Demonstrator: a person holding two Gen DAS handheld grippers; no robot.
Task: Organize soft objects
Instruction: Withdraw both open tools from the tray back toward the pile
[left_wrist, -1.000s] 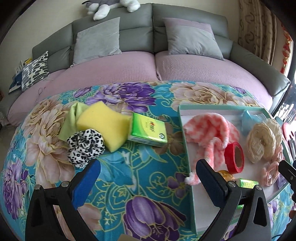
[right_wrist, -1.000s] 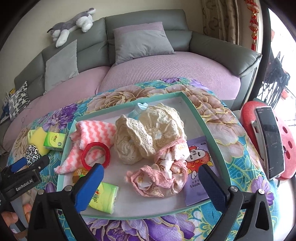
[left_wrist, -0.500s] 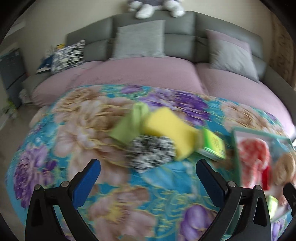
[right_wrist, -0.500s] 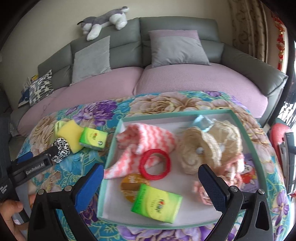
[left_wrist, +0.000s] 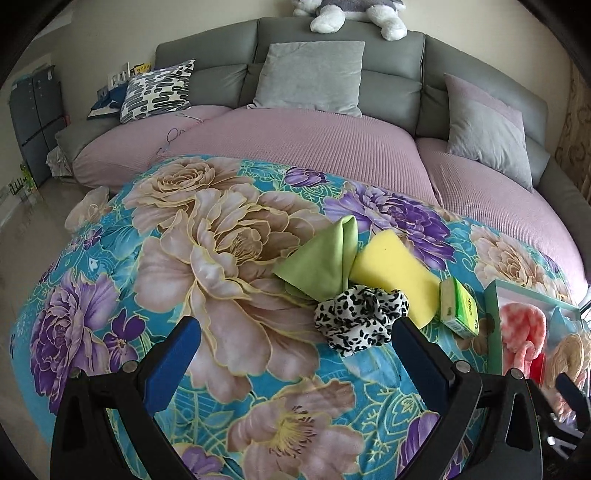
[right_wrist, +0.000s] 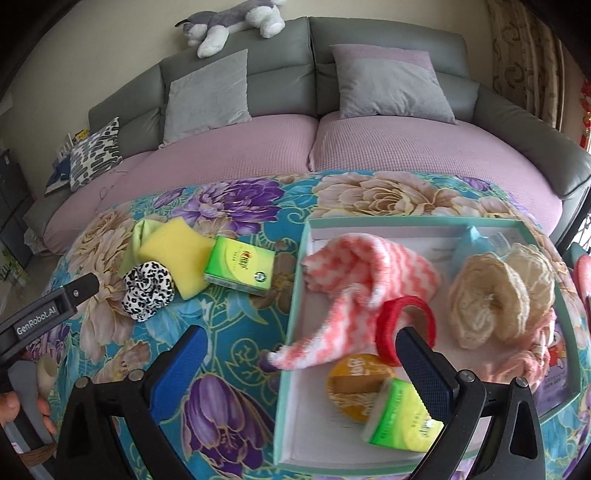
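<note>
Left wrist view. Left gripper: jaws spread wide, nothing between them, hanging over the floral cloth. Just ahead of its right finger: leopard-print scrunchie, touching the yellow sponge and folded green cloth beyond it. Further right: green tissue pack, standing on edge beside the teal tray. This loose cluster lies outside the tray, so it likely awaits sorting; the scrunchie sits nearest the tool.

Right wrist view. Right gripper: jaws likewise apart and empty, straddling the tray's left wall. Ahead, inside the tray: pink-white zigzag towel, red ring by the right finger, cream crochet pieces, second tissue pack beneath that finger over an orange disc. Far left: the scrunchie group and the left tool's finger.
</note>
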